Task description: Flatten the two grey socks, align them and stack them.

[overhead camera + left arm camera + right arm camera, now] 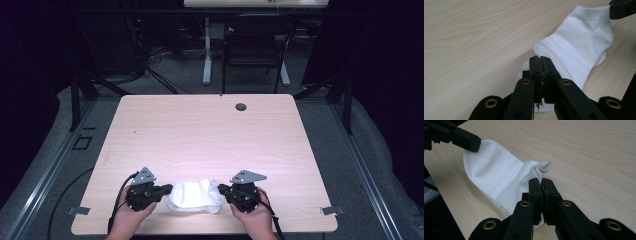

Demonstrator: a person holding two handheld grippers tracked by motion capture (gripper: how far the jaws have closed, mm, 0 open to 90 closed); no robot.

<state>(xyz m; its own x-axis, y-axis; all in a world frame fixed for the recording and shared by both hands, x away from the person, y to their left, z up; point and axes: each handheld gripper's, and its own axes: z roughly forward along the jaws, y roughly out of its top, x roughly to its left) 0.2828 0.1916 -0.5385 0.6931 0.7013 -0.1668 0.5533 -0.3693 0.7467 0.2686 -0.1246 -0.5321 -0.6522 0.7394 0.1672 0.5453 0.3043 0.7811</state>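
Dark curtains and a black metal chair (251,47) stood behind the pale wood-grain counter (210,130), which lay bare except near the person's edge. At that edge a small white knitted cotton sock (196,196) rested flat, stretched between the two hands. The left tool (167,189) had its black jaws pressed together on one end of the sock, a sliver of white fabric showing in the seam between them in the left gripper view. The right tool (222,189) was likewise clamped tight on the opposite end, where the cloth bunched into a little fold beside the jaws (541,167). Soft, limp and very light, the sock looked likely to sag and crease wherever it was left unsupported, so I judged thin pinches at the cuff and toe edges the sensible holds. It seemed neither slippery nor fragile, though a shallow pinch might let the knit slide out under tension.
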